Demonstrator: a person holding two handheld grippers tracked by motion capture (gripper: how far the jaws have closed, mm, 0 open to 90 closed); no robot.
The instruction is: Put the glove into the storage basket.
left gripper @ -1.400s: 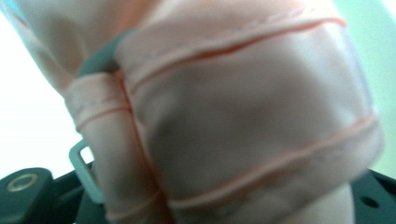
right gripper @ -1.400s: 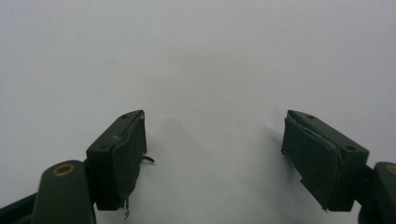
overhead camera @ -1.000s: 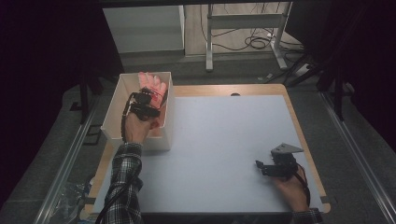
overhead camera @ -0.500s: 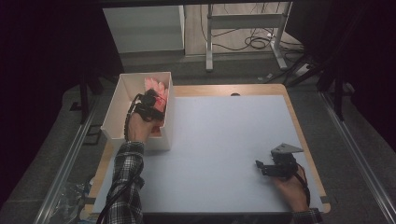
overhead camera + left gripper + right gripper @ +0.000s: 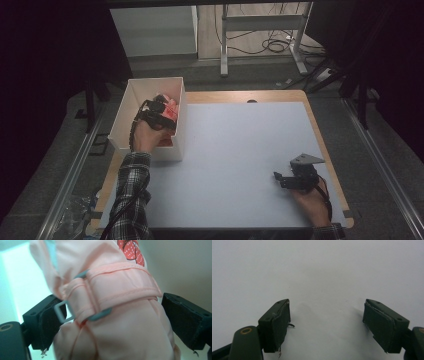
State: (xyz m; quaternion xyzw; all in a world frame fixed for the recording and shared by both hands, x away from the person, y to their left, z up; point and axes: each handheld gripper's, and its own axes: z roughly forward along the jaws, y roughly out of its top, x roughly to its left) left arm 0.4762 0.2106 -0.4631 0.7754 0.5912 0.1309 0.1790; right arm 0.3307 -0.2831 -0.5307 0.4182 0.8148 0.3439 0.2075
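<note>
High view: at left of frame, inside the open white rectangular box (image 5: 150,146) standing at the table's (image 5: 240,150) left edge, sits the left gripper (image 5: 161,111), held by a hand in a plaid sleeve and nosed against the pale pink fabric bundle with a strawberry print (image 5: 171,106) lying in the box's far half. At lower right, resting on the pale grey table, sits the right gripper (image 5: 285,179), well apart from the box, with nothing near it.

Left gripper view: filling the centre, the pink bundle (image 5: 120,305), soft and rumpled, wrapped by a stitched pink strap threaded through a grey plastic buckle (image 5: 62,312), with a red strawberry motif at top. Fingers (image 5: 183,320) standing at either side of the cloth, having just been opening; the right one clear of the fabric, the left one close beside the buckle, contact there hard to tell. Bundle between them, apparently let go.

Right gripper view: fingers (image 5: 384,326) spread wide over bare pale table, holding nothing.

Judged from this: placing into the box looks done; left to do, drawing the left gripper out of the box.
</note>
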